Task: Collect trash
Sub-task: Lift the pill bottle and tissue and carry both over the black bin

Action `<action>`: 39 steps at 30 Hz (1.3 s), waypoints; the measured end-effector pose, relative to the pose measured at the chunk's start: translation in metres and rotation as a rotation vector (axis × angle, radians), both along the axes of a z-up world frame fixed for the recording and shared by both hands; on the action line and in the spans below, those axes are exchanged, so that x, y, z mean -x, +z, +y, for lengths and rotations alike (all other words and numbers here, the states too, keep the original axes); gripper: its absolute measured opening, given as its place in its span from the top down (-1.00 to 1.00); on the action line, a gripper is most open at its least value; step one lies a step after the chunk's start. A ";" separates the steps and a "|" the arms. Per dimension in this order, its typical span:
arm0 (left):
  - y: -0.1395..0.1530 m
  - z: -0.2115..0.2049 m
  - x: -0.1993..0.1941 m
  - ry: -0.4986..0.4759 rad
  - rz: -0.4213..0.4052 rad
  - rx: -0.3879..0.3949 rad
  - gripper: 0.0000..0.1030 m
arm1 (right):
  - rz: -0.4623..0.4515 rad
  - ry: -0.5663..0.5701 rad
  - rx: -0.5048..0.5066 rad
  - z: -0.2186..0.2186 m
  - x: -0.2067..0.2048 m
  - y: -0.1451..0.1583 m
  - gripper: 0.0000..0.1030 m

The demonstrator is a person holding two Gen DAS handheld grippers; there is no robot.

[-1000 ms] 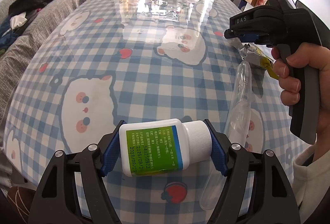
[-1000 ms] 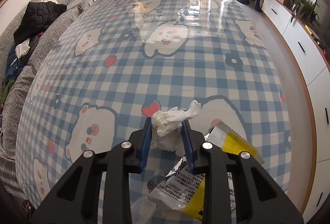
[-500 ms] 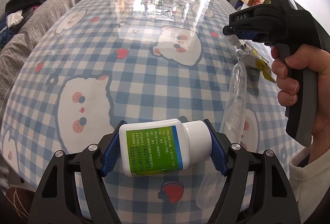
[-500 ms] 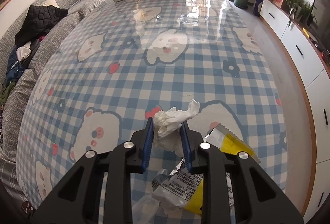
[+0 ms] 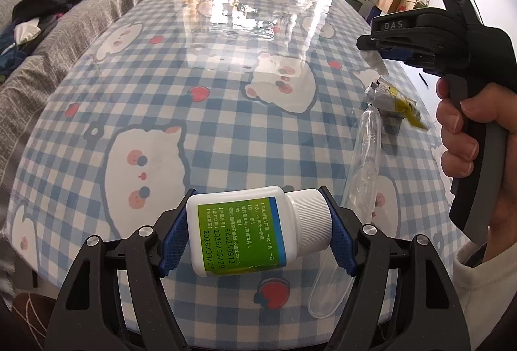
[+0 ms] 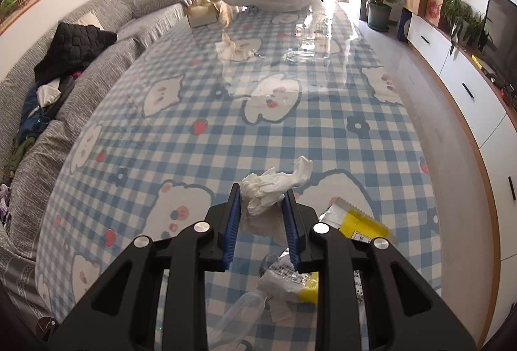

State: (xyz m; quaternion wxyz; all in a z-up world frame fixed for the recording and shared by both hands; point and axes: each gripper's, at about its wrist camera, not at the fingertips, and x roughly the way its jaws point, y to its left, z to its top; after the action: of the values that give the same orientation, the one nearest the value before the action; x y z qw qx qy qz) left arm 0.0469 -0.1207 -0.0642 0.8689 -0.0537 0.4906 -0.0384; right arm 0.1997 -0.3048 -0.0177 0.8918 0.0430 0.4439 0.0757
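Wrappers, perhaps plastic tube, beside tongs

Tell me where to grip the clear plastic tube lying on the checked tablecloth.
Take the clear plastic tube across its narrower upper half, coming from above with the fingers on either long side. It lies flat and slender, its lower rounded end sits partly behind the left gripper's finger, and the yellow-and-silver wrappers crowd its far tip.

worktop: checked cloth under a clear, glossy, glaring film
bottle: smooth white plastic, glossy green label, ribbed cap
tissue: crumpled matt white paper
wrapper: crinkled shiny foil-like plastic
sofa: rough grey woven cloth
gripper: matt black plastic, textured blue pads
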 end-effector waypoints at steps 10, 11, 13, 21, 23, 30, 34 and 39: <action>0.017 0.010 0.021 -0.001 -0.030 0.004 -0.39 | -0.011 0.001 0.005 -0.004 0.038 0.011 0.53; 0.019 0.012 0.024 -0.001 -0.032 0.008 -0.39 | -0.012 0.001 0.005 -0.004 0.043 0.012 0.53; 0.022 0.015 0.032 -0.006 -0.036 0.010 -0.39 | -0.020 0.003 0.005 -0.005 0.056 0.016 0.53; 0.036 0.023 0.051 -0.024 -0.055 0.019 -0.39 | -0.068 0.011 -0.006 0.002 0.126 0.033 0.53; 0.039 0.025 0.058 -0.028 -0.062 0.016 -0.39 | -0.084 0.013 -0.007 0.006 0.144 0.038 0.54; 0.045 0.034 0.084 -0.029 -0.063 0.017 -0.39 | -0.113 0.024 -0.012 0.017 0.196 0.046 0.54; 0.044 0.040 0.100 -0.028 -0.059 0.015 -0.39 | -0.092 0.053 -0.020 0.026 0.230 0.038 0.54; 0.044 0.050 0.123 -0.038 -0.053 0.012 -0.39 | -0.083 0.089 0.001 0.043 0.271 0.029 0.55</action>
State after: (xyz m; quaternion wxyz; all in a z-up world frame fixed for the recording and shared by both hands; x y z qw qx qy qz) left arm -0.0763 -0.0703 -0.0202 0.8803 -0.0485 0.4682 -0.0590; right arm -0.0716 -0.2619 0.0110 0.9051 0.0196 0.4083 0.1170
